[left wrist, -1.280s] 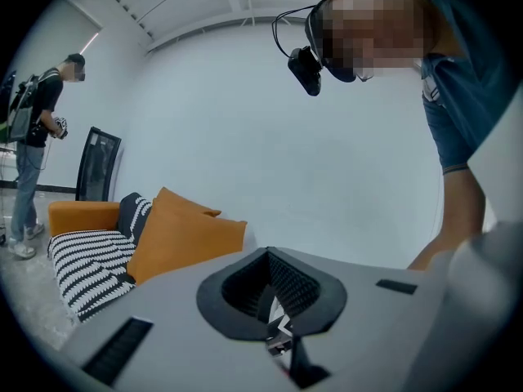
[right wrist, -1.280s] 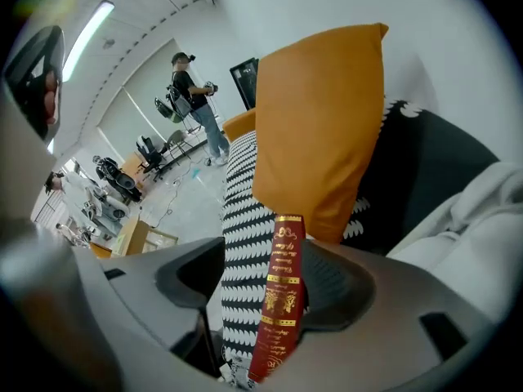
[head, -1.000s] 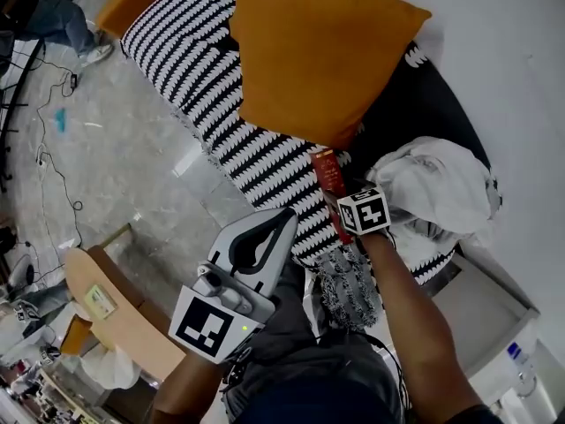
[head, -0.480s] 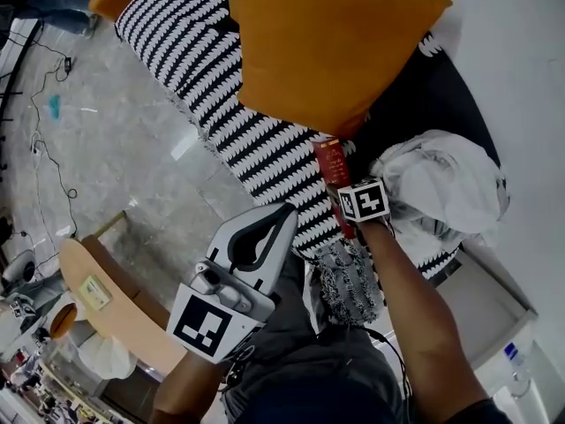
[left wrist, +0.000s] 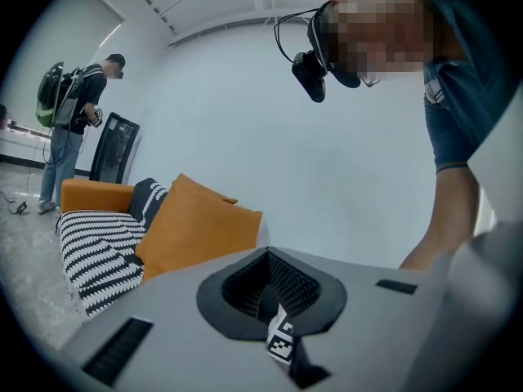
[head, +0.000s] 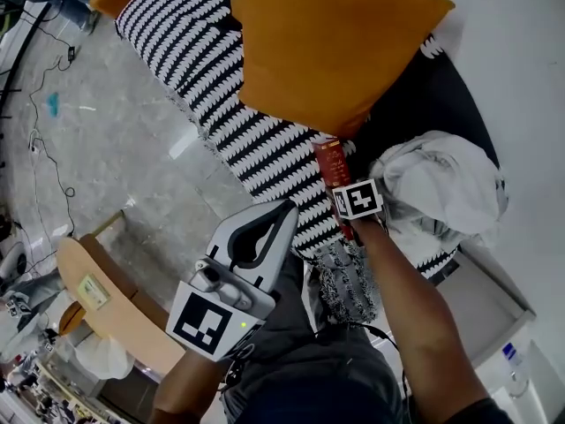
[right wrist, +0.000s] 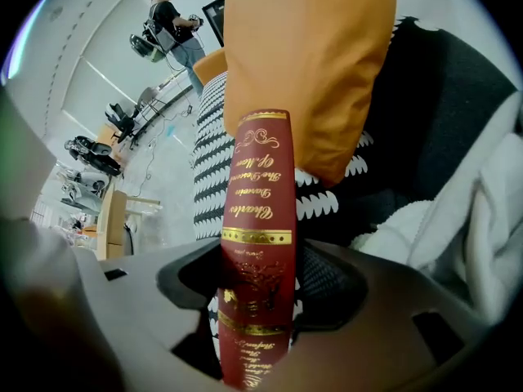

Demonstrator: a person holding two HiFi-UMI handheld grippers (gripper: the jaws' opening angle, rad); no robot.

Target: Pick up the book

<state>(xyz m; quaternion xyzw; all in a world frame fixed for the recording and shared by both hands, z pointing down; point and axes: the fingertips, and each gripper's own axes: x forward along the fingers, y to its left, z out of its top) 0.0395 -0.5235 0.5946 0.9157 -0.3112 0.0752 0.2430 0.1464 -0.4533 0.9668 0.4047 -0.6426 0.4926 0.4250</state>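
A dark red book with gold lettering stands on its edge on the striped sofa, spine up, just below an orange cushion. In the right gripper view the book's spine runs up between the jaws. My right gripper points steeply down over the book's near end. Its jaws are closing, and both pads lie against the covers. My left gripper hangs lower left of the book, apart from it, shut with nothing in it. The left gripper view shows its pads meeting.
A crumpled white cloth lies on the dark seat to the right of the book. A wooden side table stands on the floor at the lower left. A white cabinet is at the lower right. A person with a backpack stands far off.
My right gripper has sunk a little further over the near end of the book. The left gripper has hardly moved, and the book stays in place.
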